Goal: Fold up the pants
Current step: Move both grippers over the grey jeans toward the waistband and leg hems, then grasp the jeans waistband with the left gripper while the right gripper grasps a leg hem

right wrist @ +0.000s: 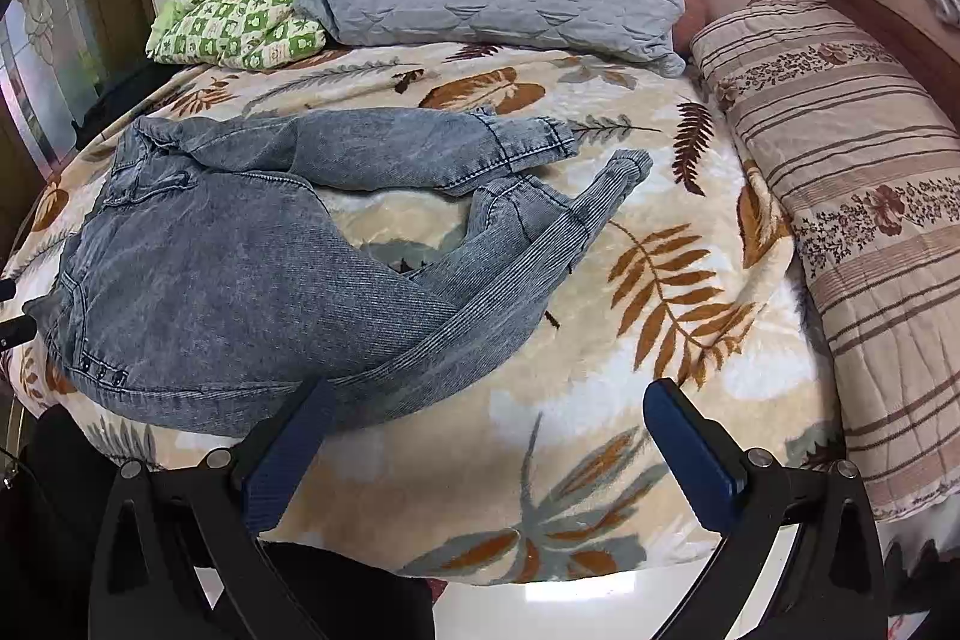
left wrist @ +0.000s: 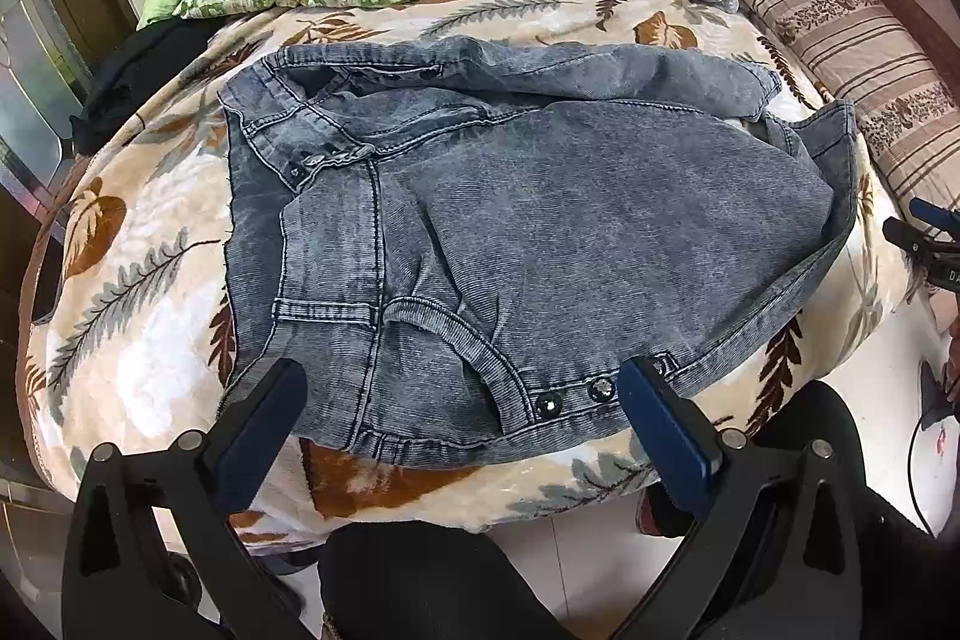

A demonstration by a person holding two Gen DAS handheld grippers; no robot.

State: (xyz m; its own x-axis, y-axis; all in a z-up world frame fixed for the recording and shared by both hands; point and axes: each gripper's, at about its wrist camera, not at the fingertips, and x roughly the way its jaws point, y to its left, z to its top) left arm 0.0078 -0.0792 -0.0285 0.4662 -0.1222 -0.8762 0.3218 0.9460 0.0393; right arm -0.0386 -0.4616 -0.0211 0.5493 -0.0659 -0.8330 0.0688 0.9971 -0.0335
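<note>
While the pants (left wrist: 540,220) are lying unfolded across the leaf-print blanket (right wrist: 690,340), close to its near edge, the work appears to be sitting at its opening step: nothing is doubled over yet. The waistband is lying toward the blanket's left edge, and the two legs are trailing rightward, splayed apart with the cuffs twisted near the middle of the bed (the nearer leg is bunching on itself).

The left gripper (left wrist: 468,388) is hovering over the waistband end, its jaws standing wide apart and holding nothing; whether the tips are brushing the denim I cannot tell. The right gripper (right wrist: 492,400) is hanging at the near edge, jaws likewise spread wide and empty, its left finger lying over the hem of the nearer leg.

Judging from this, the next move is calling for straightening: the legs are needing to be laid one upon the other before any fold, so each gripper is likely needing a pinch on fabric.
</note>
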